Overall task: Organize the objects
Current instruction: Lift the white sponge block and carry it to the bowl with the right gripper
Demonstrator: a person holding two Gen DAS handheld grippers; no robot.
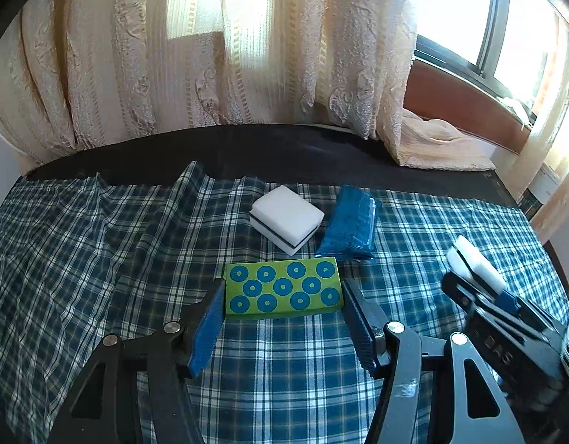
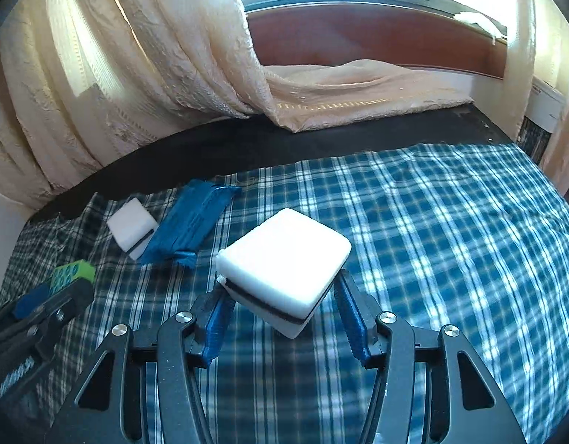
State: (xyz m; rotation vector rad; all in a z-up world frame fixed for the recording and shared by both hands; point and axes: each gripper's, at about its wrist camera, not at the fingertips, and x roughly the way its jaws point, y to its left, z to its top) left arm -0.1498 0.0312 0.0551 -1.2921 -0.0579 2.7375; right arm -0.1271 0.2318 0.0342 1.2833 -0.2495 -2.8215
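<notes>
Two white sponges, each a soft rounded block split by a thin dark band: one [image 1: 287, 218] lies on the checked cloth [image 1: 80, 244]; the other [image 2: 284, 262] sits tilted between your right gripper [image 2: 280, 318] jaws, their blue ribbed pads pressing its two sides.

One green block [image 1: 283, 288], a flat rectangle printed with ten blue rings, lies on the cloth squarely between the jaws of your left gripper [image 1: 284, 327]. The jaws stand at a middling width, close beside its short ends; you cannot tell whether they press it.

One blue packet [image 1: 349, 229], long, crinkled and glossy, lies just right of the resting sponge, and beyond the green block.

One cloth, blue, white and dark plaid, woven and creased, covers most of the surface [image 1: 284, 151], whose bare far strip is black and matte.

Cream curtains [image 1: 210, 55], embossed and pleated, hang behind, one end spilling onto the surface's far right corner.
</notes>
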